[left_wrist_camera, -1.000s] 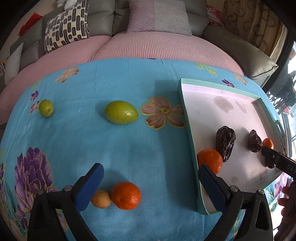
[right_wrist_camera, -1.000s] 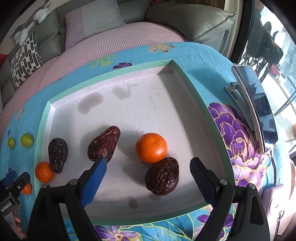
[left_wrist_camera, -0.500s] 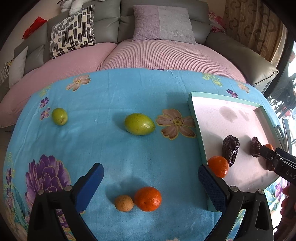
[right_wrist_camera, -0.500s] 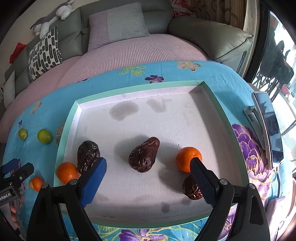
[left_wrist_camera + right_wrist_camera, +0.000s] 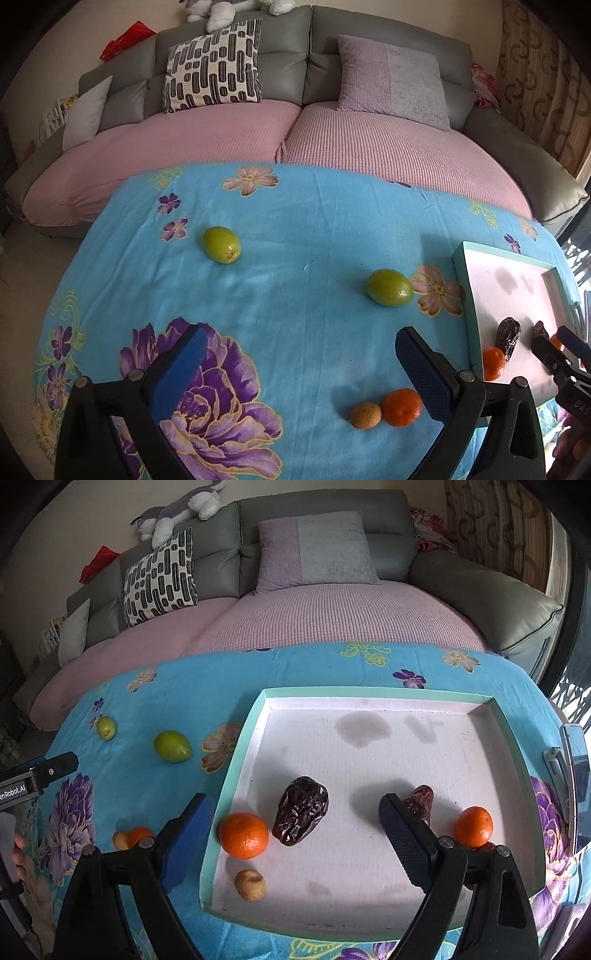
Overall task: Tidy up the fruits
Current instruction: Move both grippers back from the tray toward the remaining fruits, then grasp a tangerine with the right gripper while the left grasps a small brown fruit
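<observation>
Fruits outside tray [image 5: 236, 760]: orange [image 5: 402, 407] touching small brown fruit [image 5: 365, 415]; left gripper [image 5: 301, 363], fingers apart, empty, risks nudging either, rolling both.

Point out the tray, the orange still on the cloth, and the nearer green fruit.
Tray [image 5: 236, 753], right wrist view, on its left green rim.
Orange [image 5: 401, 407], left wrist view, middle of its skin.
Green fruit [image 5: 389, 292], left wrist view, middle of its top side.

Matt floral cloth [image 5: 314, 258] covers the table; wrinkled glossy dates [image 5: 301, 816] lie on a stained, paper-lined tray [image 5: 369, 698].
</observation>
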